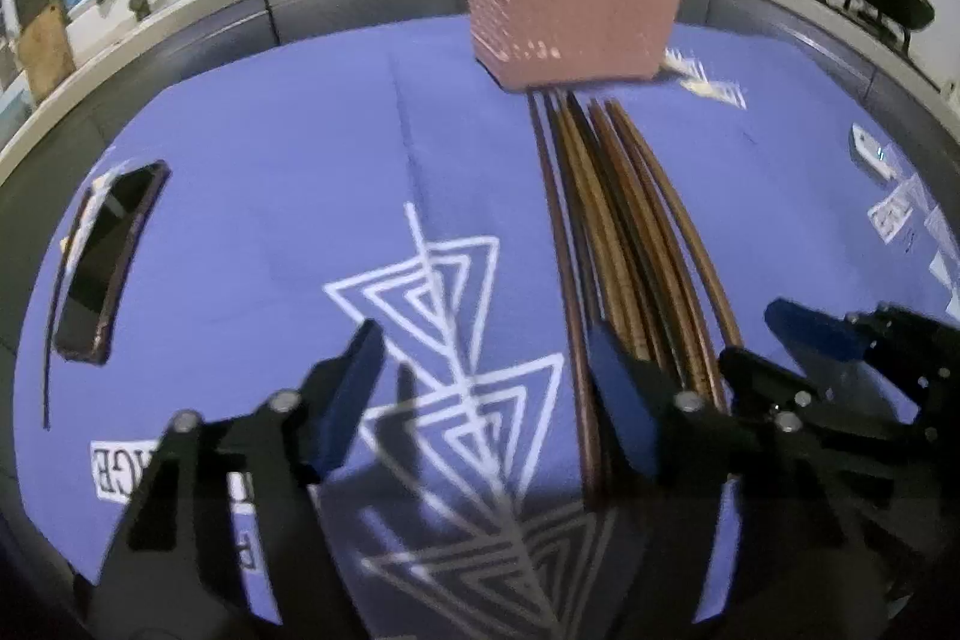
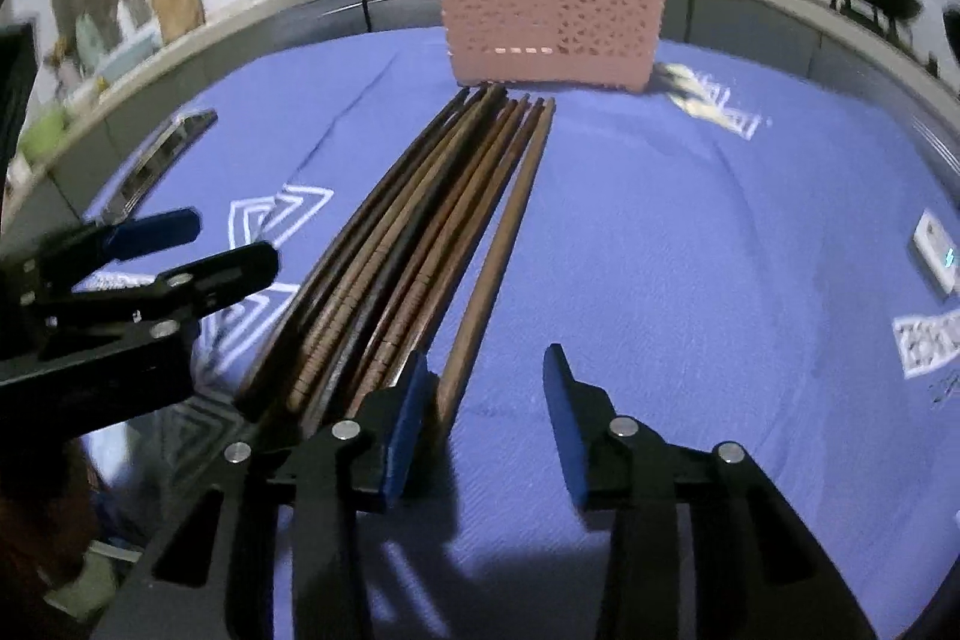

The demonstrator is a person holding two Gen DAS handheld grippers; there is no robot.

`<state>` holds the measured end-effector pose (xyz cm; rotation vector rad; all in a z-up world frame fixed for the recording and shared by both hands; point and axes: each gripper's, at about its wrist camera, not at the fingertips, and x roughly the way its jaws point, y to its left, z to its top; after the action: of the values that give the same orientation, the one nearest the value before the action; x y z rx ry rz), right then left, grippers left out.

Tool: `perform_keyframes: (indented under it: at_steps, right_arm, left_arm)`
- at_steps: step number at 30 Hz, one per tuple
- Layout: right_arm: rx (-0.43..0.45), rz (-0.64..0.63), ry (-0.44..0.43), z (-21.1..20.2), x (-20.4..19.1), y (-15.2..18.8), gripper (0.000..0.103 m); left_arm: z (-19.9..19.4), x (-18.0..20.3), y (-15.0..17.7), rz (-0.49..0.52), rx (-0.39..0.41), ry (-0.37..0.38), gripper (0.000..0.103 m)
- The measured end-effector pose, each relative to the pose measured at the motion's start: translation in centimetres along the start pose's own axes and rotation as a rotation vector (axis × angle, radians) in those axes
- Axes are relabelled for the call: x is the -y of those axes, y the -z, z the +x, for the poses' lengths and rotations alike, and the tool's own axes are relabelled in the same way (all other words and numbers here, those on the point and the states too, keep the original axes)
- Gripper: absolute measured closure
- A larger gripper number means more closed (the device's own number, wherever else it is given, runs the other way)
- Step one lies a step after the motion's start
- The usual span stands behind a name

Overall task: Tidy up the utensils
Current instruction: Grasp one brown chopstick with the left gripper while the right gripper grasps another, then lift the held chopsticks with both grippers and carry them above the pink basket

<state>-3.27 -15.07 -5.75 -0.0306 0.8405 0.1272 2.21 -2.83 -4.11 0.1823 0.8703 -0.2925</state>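
Through the left wrist camera I see my left tongs [image 1: 480, 388] spread wide over the purple cloth [image 1: 252, 172], pinching nothing; the right-hand finger [image 1: 618, 400] sits against the near end of the chopsticks [image 1: 624, 244]. These lie bundled in the right centre, tips at the pink basket [image 1: 570, 10] up top.

Through the right wrist camera my right tongs [image 2: 486, 400] stand partly open, bottom centre. One stray chopstick [image 2: 498, 262] lies between the fingers; whether the left finger [image 2: 408, 418] touches it I cannot tell. The bundle lies left of it.
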Motion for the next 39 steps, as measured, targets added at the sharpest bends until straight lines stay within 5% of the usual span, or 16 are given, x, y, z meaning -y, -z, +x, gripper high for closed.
perform_keyframes:
  at_steps: [7, 18, 21, 22, 30, 34, 39]
  right_arm:
    - [0.063, -0.084, 0.131, -0.2, 0.3, 0.6, 0.067]
    - [0.062, -0.104, 0.123, 0.0, 0.7, 0.5, 0.073]
    - [0.048, -0.068, 0.125, -0.1, 2.2, 0.6, 0.087]
    - [0.040, -0.052, 0.126, -0.3, 3.0, 0.7, 0.089]
    - [-0.068, 0.017, 0.006, -1.1, 6.9, 0.8, 0.089]
    - [-0.143, 0.030, -0.097, 1.1, 7.1, -2.8, 0.088]
    - [-0.180, -0.061, -0.090, 5.3, 5.6, -8.7, 0.087]
  left_arm:
    - [1.3, 0.4, -0.5, 0.001, -0.025, 0.007, 0.047]
    - [2.3, 0.9, -1.0, 0.024, -0.052, 0.001, 0.053]
    - [2.2, 0.3, -1.1, 0.020, -0.040, -0.008, 0.079]
    - [2.1, 0.0, -1.1, 0.022, -0.044, 0.004, 0.096]
    - [0.8, -1.5, -0.1, 0.080, -0.107, 0.091, 0.096]
    - [2.1, -1.4, -2.4, 0.106, -0.129, 0.103, 0.095]
    - [5.2, -1.3, -6.5, 0.132, -0.151, 0.094, 0.089]
